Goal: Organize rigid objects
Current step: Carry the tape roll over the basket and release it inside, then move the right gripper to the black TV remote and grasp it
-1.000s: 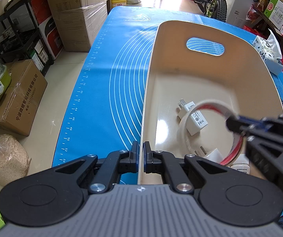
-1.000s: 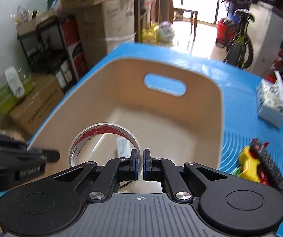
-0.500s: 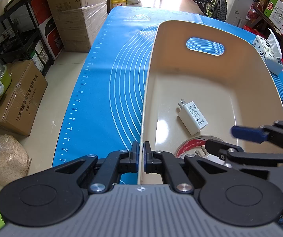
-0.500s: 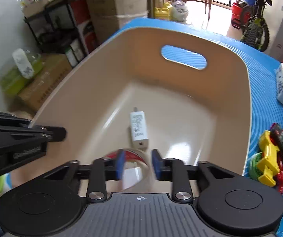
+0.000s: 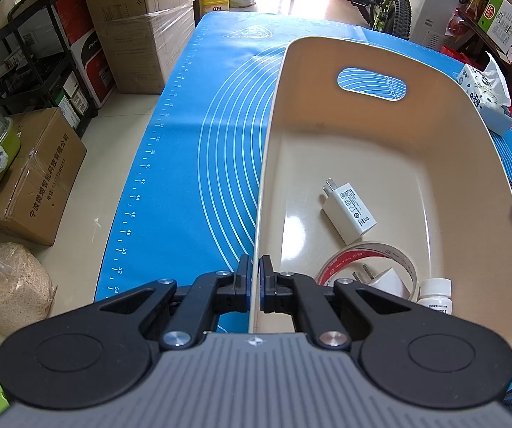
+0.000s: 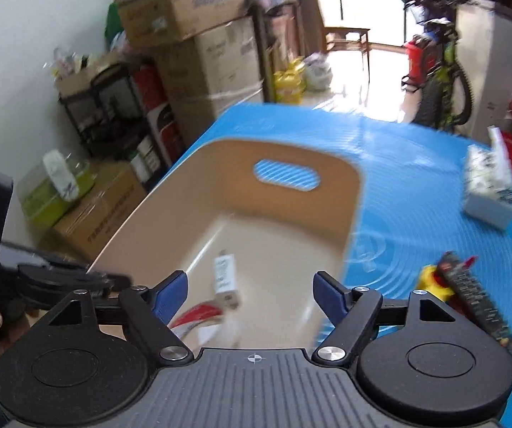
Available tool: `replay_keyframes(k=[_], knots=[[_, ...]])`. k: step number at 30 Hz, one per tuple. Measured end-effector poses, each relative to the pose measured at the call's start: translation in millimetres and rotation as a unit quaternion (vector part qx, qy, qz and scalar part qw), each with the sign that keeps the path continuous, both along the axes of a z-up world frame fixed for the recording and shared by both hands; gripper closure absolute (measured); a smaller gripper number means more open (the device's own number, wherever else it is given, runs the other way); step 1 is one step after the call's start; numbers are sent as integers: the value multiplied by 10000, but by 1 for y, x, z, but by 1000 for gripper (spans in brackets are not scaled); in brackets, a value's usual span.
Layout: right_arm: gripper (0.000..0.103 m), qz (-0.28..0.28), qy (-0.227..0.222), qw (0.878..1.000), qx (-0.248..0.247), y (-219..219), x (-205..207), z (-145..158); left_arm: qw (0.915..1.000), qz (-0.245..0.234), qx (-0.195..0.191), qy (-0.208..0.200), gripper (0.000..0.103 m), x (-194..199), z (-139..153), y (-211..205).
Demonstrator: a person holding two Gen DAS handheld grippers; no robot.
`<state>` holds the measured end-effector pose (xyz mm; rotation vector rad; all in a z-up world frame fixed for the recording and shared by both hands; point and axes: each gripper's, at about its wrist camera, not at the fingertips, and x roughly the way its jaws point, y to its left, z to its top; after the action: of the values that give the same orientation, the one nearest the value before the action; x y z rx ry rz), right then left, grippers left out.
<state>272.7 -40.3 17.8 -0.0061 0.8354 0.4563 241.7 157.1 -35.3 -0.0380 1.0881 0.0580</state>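
Tape roll [image 5: 366, 260] lies in the bin [image 5: 398, 135], below the parted right fingers [image 6: 173, 290].

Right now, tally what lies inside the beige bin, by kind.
White USB charger: 1
Tape roll: 1
White two-pin plug: 1
Small white bottle: 1
Total in the beige bin: 4

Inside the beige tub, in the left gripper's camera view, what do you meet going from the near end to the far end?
Pill bottle, then tape roll ringing a white plug, then charger, then bare floor up to the tub's handle slot.
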Motion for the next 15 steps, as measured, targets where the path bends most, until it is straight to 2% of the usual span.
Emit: replay_keyframes(k=[10, 15], knots=[[22, -815, -315, 9931, -778, -91, 14, 5, 10000, -1, 13, 1, 97, 0, 0, 0], [22, -774, -251, 9914, -1027, -133, 33, -15, 10000, 3, 9, 2, 97, 0, 0, 2]])
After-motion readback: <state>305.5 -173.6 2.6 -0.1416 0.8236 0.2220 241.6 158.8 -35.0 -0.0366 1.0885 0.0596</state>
